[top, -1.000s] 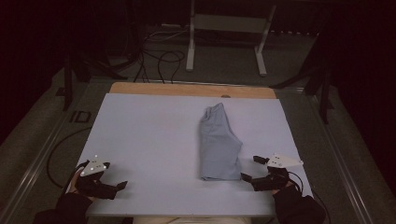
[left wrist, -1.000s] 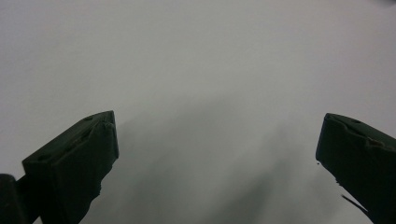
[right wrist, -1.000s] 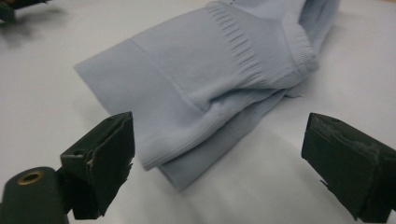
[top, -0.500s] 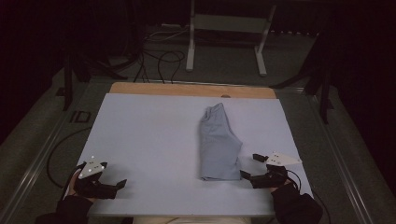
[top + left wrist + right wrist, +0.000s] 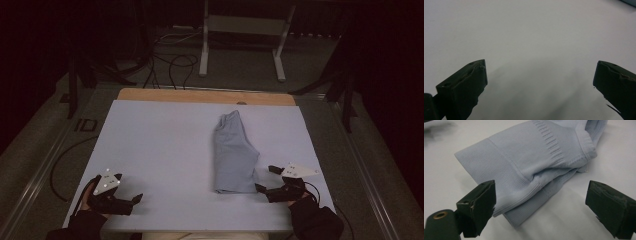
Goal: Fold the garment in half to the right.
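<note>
A folded light blue knit garment (image 5: pixel 233 154) lies lengthwise on the pale table cover (image 5: pixel 160 145), right of the middle. Its ribbed hem (image 5: pixel 524 192) points toward the near edge. My right gripper (image 5: pixel 266 179) stands open just right of that near corner, low over the table; in the right gripper view the hem lies between and just beyond the jaws, close to the left fingertip (image 5: pixel 482 205). My left gripper (image 5: pixel 134 201) is open at the near left corner, over bare cover (image 5: pixel 529 45), with nothing between its fingers.
A wooden strip (image 5: pixel 205 96) edges the table's far side. Beyond it, on the dark floor, stand a metal frame (image 5: pixel 245 30) and loose cables (image 5: pixel 170 62). Rails (image 5: pixel 45 170) run along both sides of the table.
The right gripper has edged slightly left and toward the garment's near corner. The left gripper has shifted a little toward the near edge. The garment has not moved.
</note>
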{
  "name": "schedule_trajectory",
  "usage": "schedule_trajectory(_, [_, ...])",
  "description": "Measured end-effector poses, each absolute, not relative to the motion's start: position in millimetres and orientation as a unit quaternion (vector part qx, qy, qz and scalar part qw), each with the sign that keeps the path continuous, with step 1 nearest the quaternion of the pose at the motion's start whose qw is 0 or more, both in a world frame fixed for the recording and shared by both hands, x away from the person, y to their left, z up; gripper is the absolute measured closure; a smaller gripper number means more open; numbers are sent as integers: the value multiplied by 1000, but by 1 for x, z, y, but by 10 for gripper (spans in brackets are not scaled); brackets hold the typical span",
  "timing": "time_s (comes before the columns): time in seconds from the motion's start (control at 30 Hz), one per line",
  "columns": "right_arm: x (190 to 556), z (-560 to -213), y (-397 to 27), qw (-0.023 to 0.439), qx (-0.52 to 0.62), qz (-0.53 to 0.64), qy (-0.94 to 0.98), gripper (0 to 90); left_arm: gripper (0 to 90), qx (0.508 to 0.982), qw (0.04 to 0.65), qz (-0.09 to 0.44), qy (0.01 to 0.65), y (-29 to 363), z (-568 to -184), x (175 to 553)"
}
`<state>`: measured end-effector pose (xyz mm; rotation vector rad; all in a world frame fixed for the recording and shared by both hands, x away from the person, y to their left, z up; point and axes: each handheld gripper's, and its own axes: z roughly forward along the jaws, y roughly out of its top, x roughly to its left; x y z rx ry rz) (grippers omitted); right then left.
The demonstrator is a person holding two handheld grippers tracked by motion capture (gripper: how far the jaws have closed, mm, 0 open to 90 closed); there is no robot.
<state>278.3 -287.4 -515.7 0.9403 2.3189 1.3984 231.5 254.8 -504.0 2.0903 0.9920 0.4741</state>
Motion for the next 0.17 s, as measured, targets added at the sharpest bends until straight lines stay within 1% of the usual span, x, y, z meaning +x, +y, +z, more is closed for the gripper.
schedule_trajectory(0.17, [279,-517,-287,133,326,482,802,103,2,821,381,180,386,253,-505,231])
